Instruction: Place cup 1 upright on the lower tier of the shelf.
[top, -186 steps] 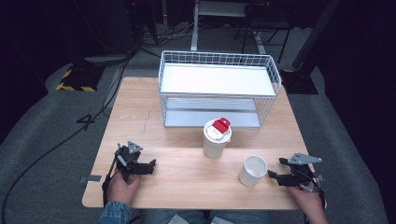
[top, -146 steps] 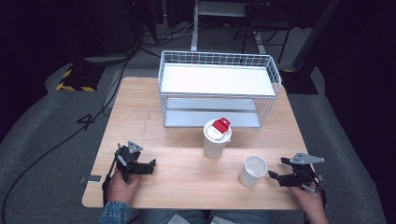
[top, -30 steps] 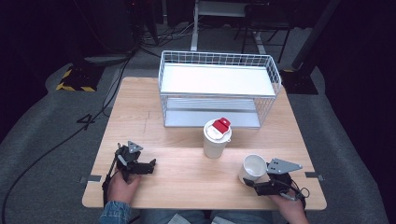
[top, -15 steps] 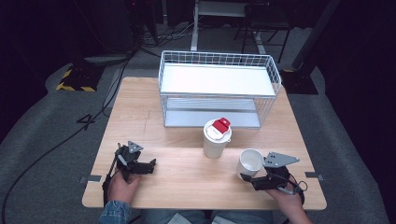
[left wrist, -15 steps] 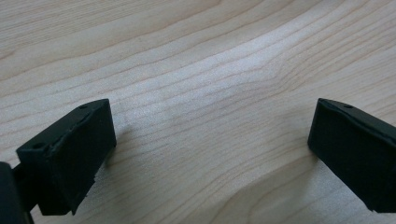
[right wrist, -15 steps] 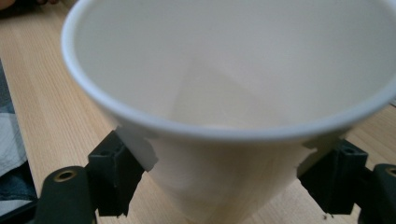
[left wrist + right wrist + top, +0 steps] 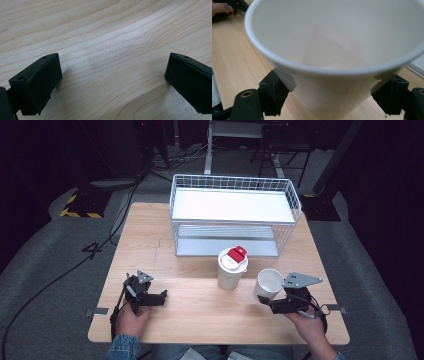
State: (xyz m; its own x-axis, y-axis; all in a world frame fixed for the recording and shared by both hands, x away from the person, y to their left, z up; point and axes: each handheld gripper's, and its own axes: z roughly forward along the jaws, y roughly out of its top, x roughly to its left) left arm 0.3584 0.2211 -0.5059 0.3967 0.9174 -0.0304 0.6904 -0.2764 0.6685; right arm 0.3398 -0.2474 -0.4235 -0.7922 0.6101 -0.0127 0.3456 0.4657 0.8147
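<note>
My right gripper (image 7: 266, 301) is clamped on the empty white paper cup (image 7: 267, 283), just right of the lidded cup (image 7: 231, 268) and, I think, lifted off the wooden table (image 7: 200, 305). My left gripper (image 7: 159, 298) rests there, jaws wide apart, holding nothing.

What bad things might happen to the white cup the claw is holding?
The right gripper pinches the empty paper cup by its thin sides, so squeezing might crumple it or let it slip out. The cup with the red thing on top stands close beside it, so a sideways swing might knock that cup over.
</note>
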